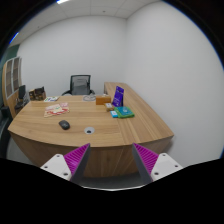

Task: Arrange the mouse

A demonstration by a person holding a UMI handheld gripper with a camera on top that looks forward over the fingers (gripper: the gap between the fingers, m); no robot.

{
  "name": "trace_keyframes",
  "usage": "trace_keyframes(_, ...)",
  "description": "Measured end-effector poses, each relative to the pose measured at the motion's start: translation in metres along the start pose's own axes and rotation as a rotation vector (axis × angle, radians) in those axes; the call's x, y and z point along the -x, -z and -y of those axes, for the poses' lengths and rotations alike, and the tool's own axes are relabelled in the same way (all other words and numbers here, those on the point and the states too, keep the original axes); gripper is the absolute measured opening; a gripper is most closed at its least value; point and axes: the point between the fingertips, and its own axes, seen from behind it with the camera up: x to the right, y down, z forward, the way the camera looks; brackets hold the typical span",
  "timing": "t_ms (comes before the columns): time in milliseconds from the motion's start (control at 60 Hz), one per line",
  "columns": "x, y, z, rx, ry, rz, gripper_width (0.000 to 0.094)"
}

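Gripper (pixel 110 160) is held wide open w/ nothing between the fingers, well back from the table (pixel 110 135). Mouse (pixel 64 125) is seen on the table's left half, approx. mid-depth, near a small round object (pixel 90 130). Approach should be aimed left and lowered, w/ fingers centred either side of the mouse before closing.
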Motion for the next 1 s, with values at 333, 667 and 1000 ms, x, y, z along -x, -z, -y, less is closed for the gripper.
trace_keyframes(333, 0.022, -0.027, -0.013, 0.001, -0.001, 0.053, 0.0865)
trace_keyframes(667, 0.104, -0.062, -0.024, 0.006, 0.023, 0.162, 0.0867)
trace_keyframes(1000, 0.213, -0.093, -0.031, 0.016, 0.046, 0.257, 0.0867)
